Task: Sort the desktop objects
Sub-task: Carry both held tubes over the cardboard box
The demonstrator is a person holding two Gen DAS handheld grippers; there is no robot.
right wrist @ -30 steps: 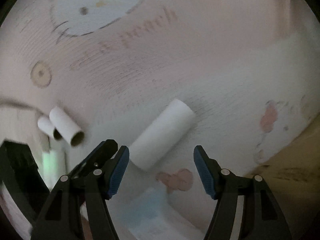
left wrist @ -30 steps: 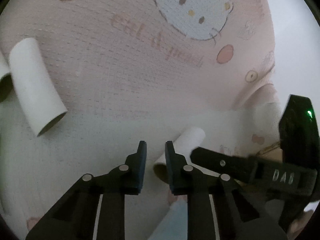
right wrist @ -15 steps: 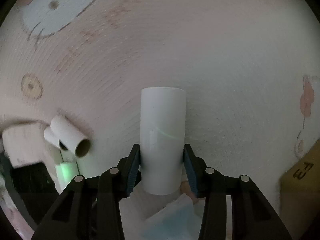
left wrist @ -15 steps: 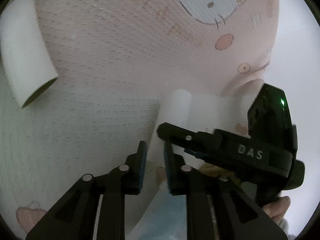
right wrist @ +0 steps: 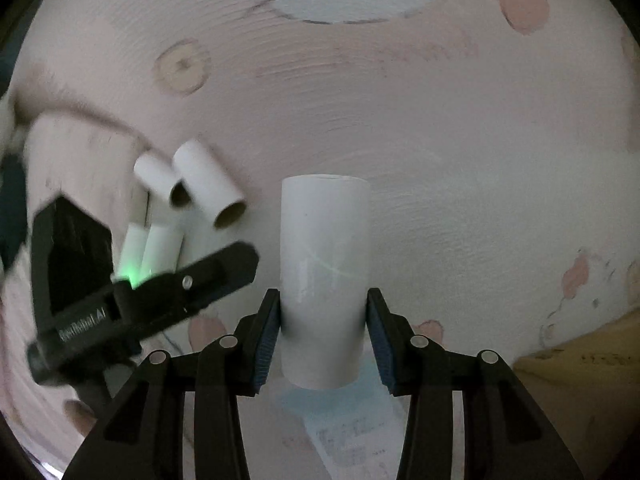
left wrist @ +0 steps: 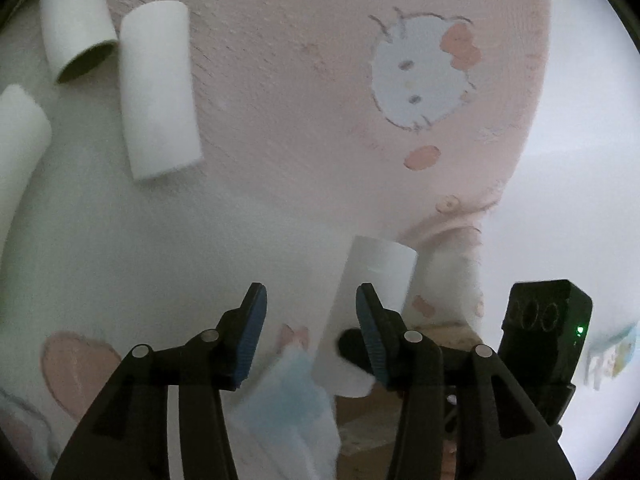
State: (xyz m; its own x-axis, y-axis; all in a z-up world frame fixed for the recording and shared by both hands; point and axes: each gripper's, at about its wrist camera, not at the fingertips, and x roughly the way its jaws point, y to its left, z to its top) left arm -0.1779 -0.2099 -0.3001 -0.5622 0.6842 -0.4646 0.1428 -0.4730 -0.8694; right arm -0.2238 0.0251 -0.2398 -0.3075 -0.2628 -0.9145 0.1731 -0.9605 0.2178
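Observation:
My right gripper is shut on a white cardboard tube, its blue pads pressed against both sides of it; the tube points away from me above the pink cartoon-cat blanket. The same tube shows in the left wrist view, just right of the left gripper, which is open and empty. Several more white tubes lie at the upper left of the left wrist view. They also show as a cluster left of the held tube in the right wrist view.
A light-blue packet lies on the blanket under the grippers, also in the right wrist view. A brown cardboard box sits at the lower right. The left gripper's black body crosses the left of the right wrist view.
The right gripper closed on the tube and lifted it. The left gripper went from shut to open and drew back, bringing more tubes into its view.

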